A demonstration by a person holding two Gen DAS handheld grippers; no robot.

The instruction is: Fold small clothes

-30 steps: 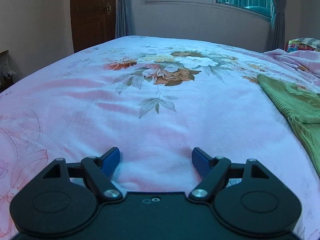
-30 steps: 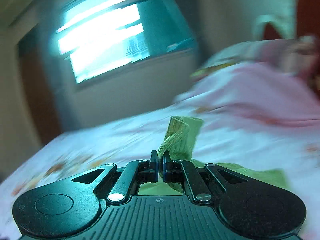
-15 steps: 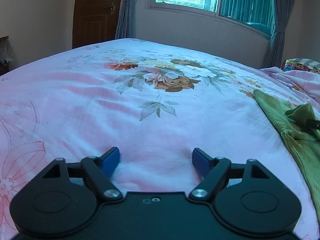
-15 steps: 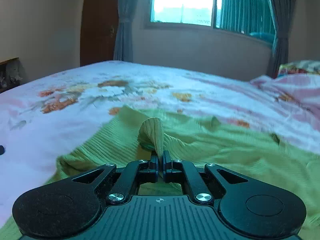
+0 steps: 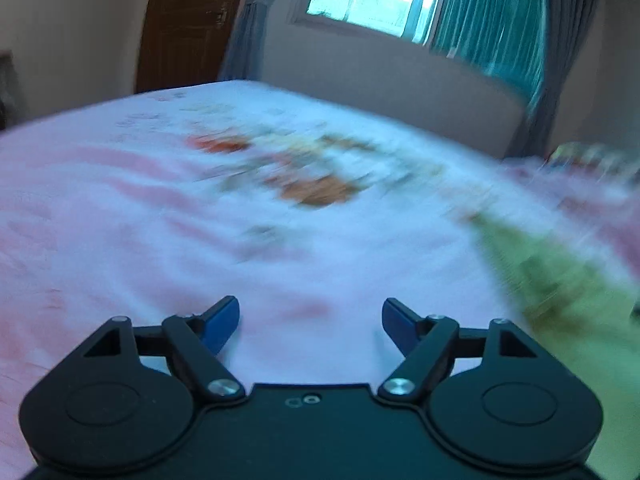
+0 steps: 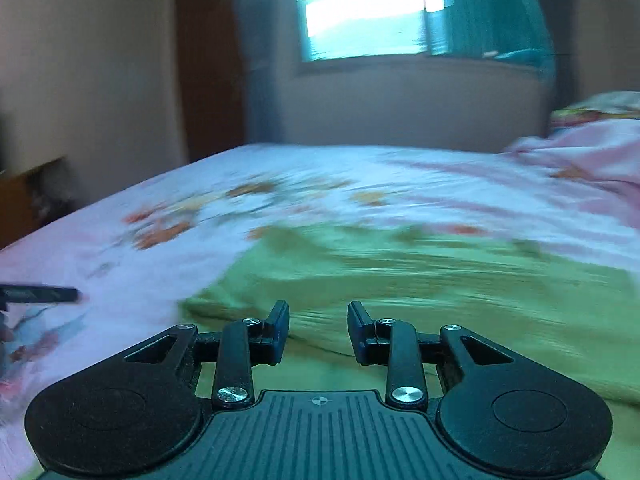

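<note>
A green ribbed garment (image 6: 420,280) lies spread on the pink floral bedspread (image 6: 280,184). My right gripper (image 6: 318,330) is open and empty just above the garment's near part. In the blurred left wrist view the garment (image 5: 552,280) lies at the right. My left gripper (image 5: 310,320) is open and empty low over the bare bedspread (image 5: 200,240), left of the garment. A dark tip of the left gripper (image 6: 40,294) shows at the left edge of the right wrist view.
A crumpled pink blanket (image 6: 588,160) and a colourful pillow (image 6: 592,110) lie at the far right of the bed. A wooden door (image 5: 184,24) and a curtained window (image 5: 420,0) stand beyond the bed.
My right gripper has opened and let go of the green garment, which now lies flat. My left gripper has shifted, blurring its view, and stays open.
</note>
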